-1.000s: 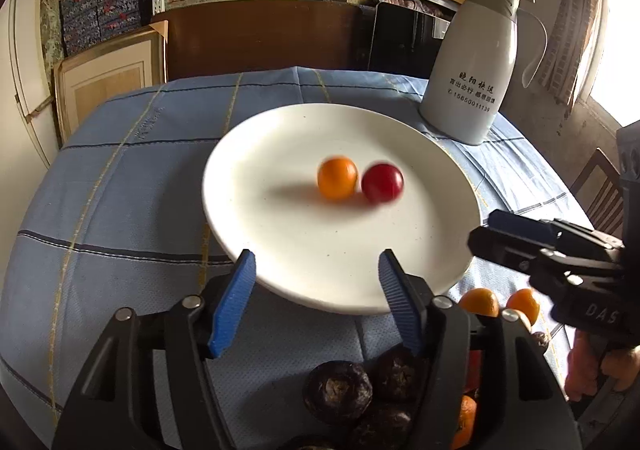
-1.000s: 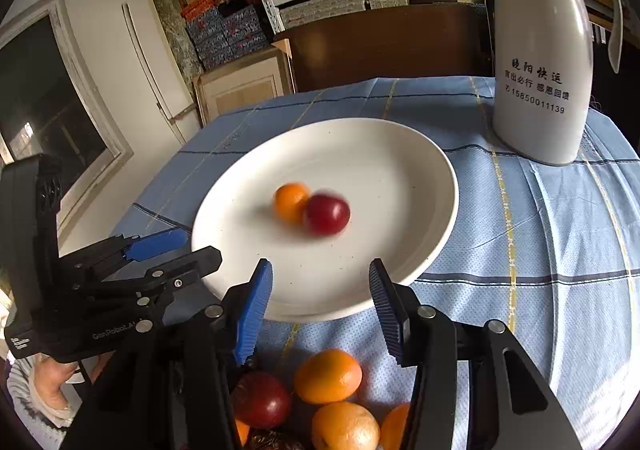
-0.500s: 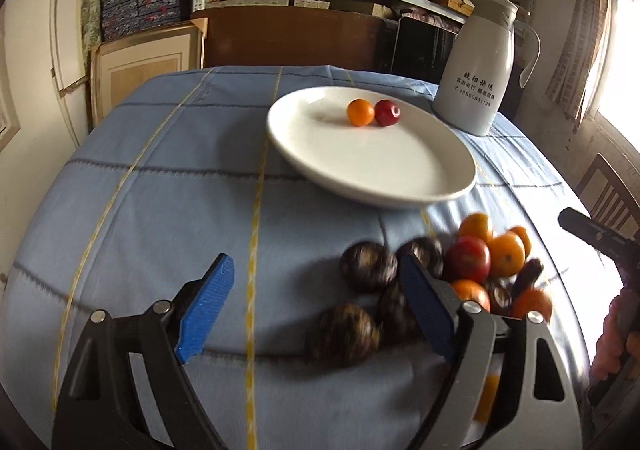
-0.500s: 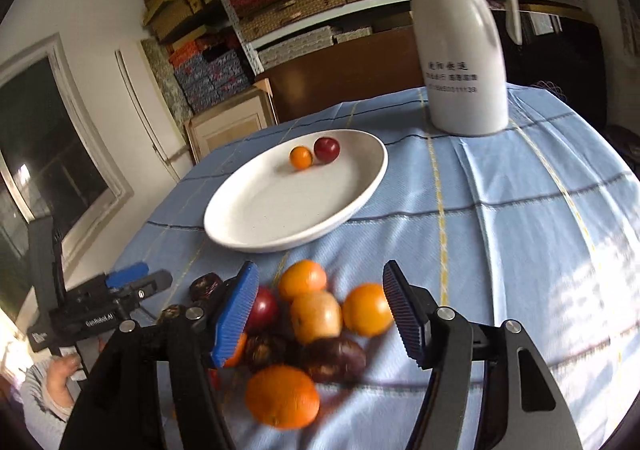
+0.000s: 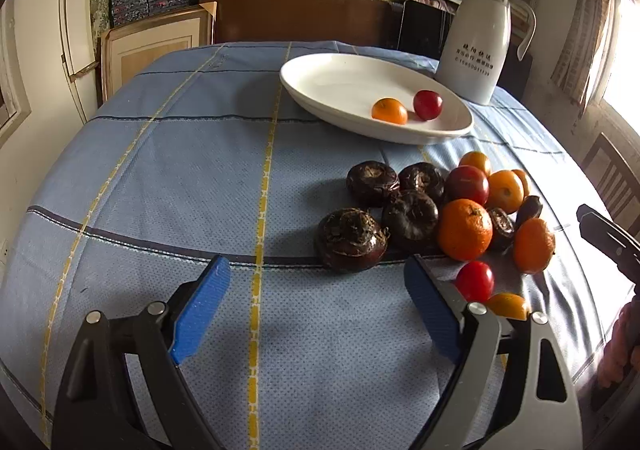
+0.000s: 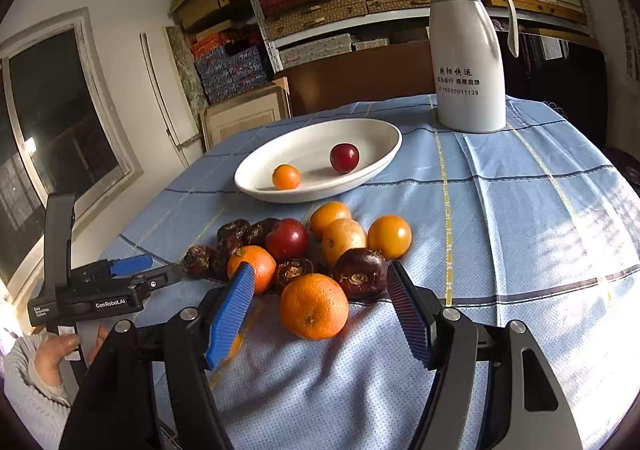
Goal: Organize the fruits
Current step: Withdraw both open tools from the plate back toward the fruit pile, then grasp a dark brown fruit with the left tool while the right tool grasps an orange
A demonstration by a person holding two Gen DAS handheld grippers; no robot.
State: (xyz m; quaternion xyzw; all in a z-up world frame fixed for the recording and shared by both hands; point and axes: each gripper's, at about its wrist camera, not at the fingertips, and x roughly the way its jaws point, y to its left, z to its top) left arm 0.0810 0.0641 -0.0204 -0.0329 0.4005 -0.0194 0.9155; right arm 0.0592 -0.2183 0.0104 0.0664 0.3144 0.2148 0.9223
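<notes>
Both claws hang spread and empty over a blue checked tablecloth [image 5: 160, 177]: the right gripper [image 6: 322, 308] straddles a large orange [image 6: 313, 306] at the near edge of the fruit pile [image 6: 304, 246], the left gripper [image 5: 316, 286] beside it. Beyond the pile, a white plate [image 6: 360, 133] holds a small orange [image 6: 286, 176] and a red fruit [image 6: 344, 157]; a white jug [image 6: 466, 49] stands behind.

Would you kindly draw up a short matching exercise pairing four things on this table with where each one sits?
Things:
1. red plum
2. white jug
3. large orange
4. right gripper

Places or states:
A. standing upright behind the plate
B. on the blue cloth, nearest fruit of the pile
C. open, holding nothing
D. lying on the plate beside a small orange fruit

Pairs: 1-D, 2-A, 3-B, 4-C
</notes>
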